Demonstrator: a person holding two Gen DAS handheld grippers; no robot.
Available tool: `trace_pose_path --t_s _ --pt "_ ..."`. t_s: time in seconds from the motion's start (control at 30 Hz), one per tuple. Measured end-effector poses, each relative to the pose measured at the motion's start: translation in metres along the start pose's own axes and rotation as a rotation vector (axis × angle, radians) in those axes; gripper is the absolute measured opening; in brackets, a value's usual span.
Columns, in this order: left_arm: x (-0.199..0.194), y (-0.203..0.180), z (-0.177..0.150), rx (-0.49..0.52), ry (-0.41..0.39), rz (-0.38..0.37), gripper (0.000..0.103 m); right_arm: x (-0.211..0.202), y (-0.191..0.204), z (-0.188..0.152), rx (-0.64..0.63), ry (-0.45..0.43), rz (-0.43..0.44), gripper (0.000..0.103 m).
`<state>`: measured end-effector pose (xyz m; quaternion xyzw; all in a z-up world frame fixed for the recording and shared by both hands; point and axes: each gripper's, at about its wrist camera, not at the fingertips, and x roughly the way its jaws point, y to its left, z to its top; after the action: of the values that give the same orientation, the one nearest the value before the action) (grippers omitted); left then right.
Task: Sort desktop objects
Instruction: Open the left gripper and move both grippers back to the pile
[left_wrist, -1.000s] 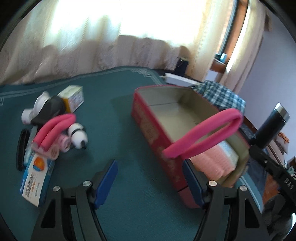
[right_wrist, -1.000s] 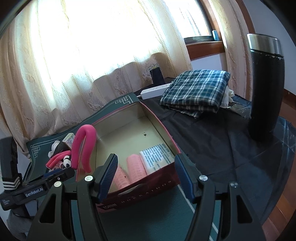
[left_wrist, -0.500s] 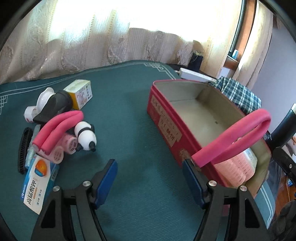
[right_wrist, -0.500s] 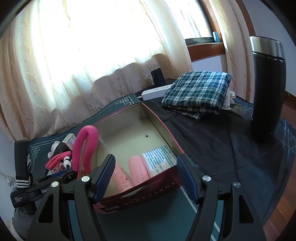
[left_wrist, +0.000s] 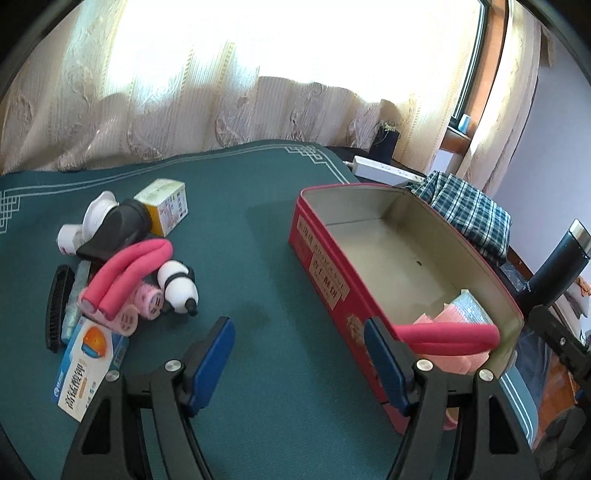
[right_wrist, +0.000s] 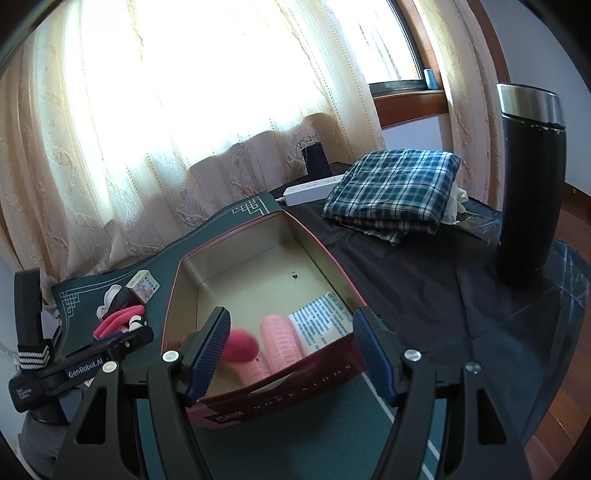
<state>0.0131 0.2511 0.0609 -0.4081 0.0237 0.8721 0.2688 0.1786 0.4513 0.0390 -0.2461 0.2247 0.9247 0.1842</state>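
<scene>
1. Red tin box (left_wrist: 373, 273), lid off, sits on the green desk mat (left_wrist: 266, 258). It serves as the landmark here.
2. Inside the tin, at its near end: a bent pink foam curler (left_wrist: 448, 334) lying across pale pink hair rollers (right_wrist: 282, 345), with a printed leaflet (right_wrist: 321, 321) just beside the rollers. The far end of the tin shows bare floor.
3. Left gripper (left_wrist: 299, 354): jaws spread wide, nothing between them; its right finger (left_wrist: 384, 363) is close against the tin's near outer wall, contact not resolvable.
4. Right gripper (right_wrist: 291, 354): jaws likewise apart and unloaded, straddling the tin's near end from above.
5. Well to the left of the tin, a pile on the mat: second pink foam curler (left_wrist: 127, 267) on top of pink rollers, panda figure (left_wrist: 179, 286) touching them, black comb (left_wrist: 57, 306), blue-white medicine box (left_wrist: 86, 365), yellow-white carton (left_wrist: 166, 205).
6. Right of the tin, off the mat: folded plaid cloth (right_wrist: 395, 188), white power strip (right_wrist: 312, 190), black tumbler (right_wrist: 528, 184) upright.
</scene>
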Motion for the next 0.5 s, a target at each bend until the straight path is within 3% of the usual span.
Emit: trace_pose_path --t_s 0.5 --pt "-0.016 0.04 -0.017 -0.082 -0.001 0.029 0.074 -0.006 0.027 -0.004 -0.042 -0.001 0.028 0.074"
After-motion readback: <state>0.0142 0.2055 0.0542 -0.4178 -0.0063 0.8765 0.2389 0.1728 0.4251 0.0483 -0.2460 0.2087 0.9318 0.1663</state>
